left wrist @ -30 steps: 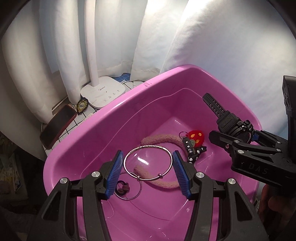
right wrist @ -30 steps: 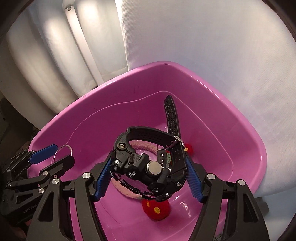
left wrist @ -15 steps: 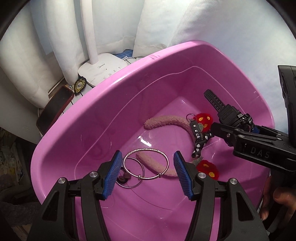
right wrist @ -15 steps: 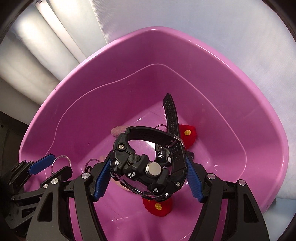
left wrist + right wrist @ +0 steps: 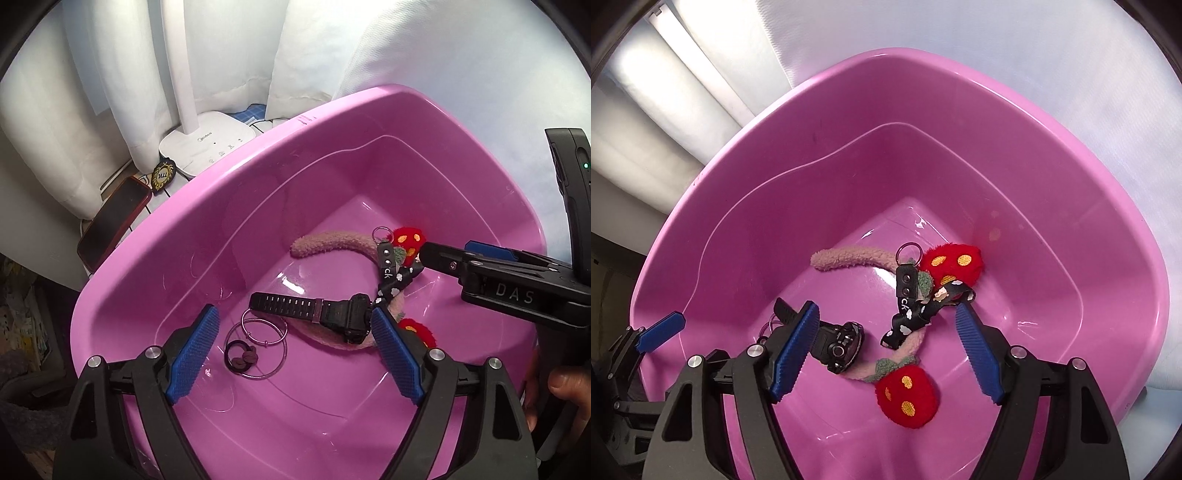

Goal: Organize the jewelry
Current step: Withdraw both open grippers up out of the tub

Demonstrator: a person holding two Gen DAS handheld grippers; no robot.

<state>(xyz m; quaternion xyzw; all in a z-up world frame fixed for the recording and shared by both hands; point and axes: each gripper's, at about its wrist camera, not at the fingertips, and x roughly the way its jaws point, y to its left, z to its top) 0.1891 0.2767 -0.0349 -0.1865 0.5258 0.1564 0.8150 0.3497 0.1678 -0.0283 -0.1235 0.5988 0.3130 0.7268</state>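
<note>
Left wrist view is showing a pink tub (image 5: 229,192) sitting by white curtains (image 5: 92,85), a lamp base (image 5: 207,144) and a phone (image 5: 112,221). The left gripper (image 5: 295,343) and right gripper (image 5: 886,343) are both spreading, pinching nothing. The black watch (image 5: 325,314) and silver hoops (image 5: 264,341) are lying on the tub floor.

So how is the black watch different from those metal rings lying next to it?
The watch is black, chunky and stretched out long; the rings are thin, silvery, see-through hoops. The watch leans on the fuzzy pink band; the rings lie flat. Both are in the pink tub.
</note>
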